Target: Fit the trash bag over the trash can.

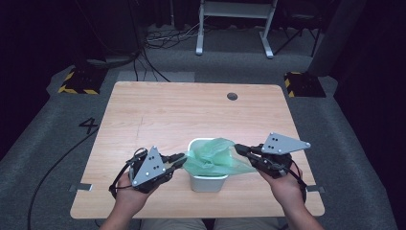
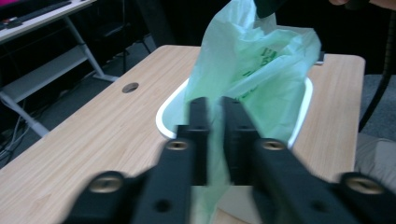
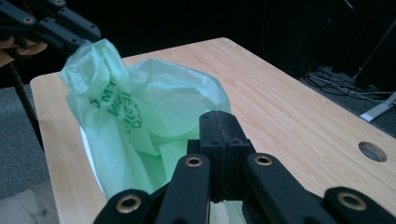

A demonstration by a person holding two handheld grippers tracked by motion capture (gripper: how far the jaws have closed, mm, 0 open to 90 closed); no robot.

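Note:
A white bin (image 1: 208, 184) stands near the front middle of the wooden table (image 1: 158, 115). A thin green plastic bag (image 1: 215, 155) bulges out of its top. My left gripper (image 1: 182, 159) comes in from the bin's left and is shut on the bag's left edge. In the left gripper view the jaws (image 2: 215, 105) stand almost together with the green bag (image 2: 261, 70) pinched between them, above the bin's rim (image 2: 163, 116). My right gripper (image 1: 239, 149) is shut on the bag's right corner. Its jaws (image 3: 218, 116) meet over the bag (image 3: 154, 102).
A round cable hole (image 1: 232, 96) sits at the table's far right. Beyond the table are grey carpet, two yellow-and-black blocks (image 1: 79, 81), loose cables and a white frame's legs (image 1: 234, 28). The person's forearms enter from the bottom edge.

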